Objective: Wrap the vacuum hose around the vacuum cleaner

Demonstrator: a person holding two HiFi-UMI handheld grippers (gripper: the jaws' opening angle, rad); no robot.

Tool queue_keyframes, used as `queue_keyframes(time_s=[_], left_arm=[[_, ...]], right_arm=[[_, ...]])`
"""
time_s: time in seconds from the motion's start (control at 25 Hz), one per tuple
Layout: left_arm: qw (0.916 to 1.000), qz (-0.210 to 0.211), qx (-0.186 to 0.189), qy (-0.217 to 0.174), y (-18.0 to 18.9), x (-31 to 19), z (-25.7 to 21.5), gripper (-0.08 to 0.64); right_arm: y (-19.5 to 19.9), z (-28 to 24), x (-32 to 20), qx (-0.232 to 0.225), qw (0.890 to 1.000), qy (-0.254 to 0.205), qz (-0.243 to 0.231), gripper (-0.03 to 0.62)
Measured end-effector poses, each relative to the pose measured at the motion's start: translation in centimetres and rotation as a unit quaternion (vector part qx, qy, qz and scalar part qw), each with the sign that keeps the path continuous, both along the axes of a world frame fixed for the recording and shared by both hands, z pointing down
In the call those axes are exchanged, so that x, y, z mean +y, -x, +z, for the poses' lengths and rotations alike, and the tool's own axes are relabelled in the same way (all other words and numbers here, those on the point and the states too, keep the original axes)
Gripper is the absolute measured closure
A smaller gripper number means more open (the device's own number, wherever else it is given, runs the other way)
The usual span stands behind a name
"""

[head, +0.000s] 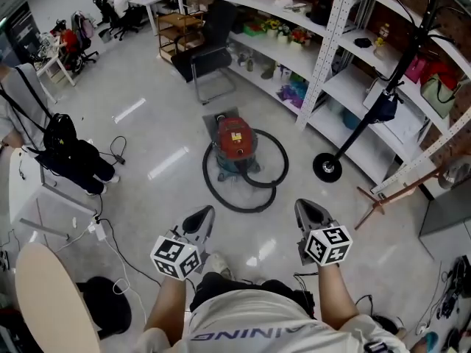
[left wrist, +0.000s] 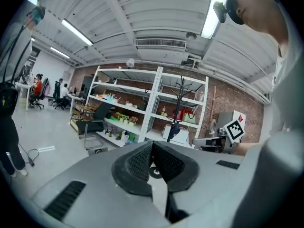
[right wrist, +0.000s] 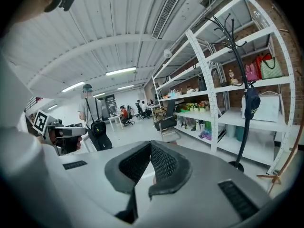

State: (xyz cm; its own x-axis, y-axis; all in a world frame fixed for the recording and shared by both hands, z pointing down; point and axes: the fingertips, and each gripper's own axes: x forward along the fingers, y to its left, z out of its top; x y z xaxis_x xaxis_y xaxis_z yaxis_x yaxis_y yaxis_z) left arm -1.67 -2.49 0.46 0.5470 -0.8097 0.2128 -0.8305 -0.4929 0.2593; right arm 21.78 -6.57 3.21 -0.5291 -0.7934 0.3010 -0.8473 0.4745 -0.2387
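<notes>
The white shelves [head: 321, 54] along the brick wall carry potted flowers [head: 283, 29], bottles and, at the far right, a green bag [head: 440, 94], with a black chair [head: 210, 46] and a coat stand [head: 401, 65] in front of them. On the glossy grey floor [head: 147, 138] stands the red vacuum cleaner [head: 234, 142], its black hose [head: 243, 209] lying in loose loops around its base. Well apart from it, the left gripper [head: 204, 215] and right gripper [head: 309, 210] are held level, each with its fingers closed together on nothing.
</notes>
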Motion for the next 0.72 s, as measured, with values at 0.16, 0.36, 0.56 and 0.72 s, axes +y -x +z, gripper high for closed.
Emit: queue_keyframes(time_s=[0.16,0.36,0.56,0.72], left_arm=[[0.9999,0.008,-0.011,-0.011,-3.7,4.8,-1.5,0.543],[0.9993,0.021,-0.019,-0.023,-6.6,9.7,-4.1,0.543],[0.9995,0.011,-0.009,-0.029,-5.6,12.3,-6.1,0.543],[0.9988,0.007,-0.004,-0.048,-4.2,12.9,-7.4,0.543]], right_arm=[[-2.8,-1.7,4.7,-0.002,1.0,-0.008,-0.012,0.581],[-5.0,-3.7,8.9,-0.012,0.999,-0.026,-0.021,0.581],[-4.5,-5.8,11.2,-0.03,0.998,-0.055,-0.012,0.581],[-3.1,-7.6,12.4,-0.021,0.996,-0.085,-0.008,0.581]])
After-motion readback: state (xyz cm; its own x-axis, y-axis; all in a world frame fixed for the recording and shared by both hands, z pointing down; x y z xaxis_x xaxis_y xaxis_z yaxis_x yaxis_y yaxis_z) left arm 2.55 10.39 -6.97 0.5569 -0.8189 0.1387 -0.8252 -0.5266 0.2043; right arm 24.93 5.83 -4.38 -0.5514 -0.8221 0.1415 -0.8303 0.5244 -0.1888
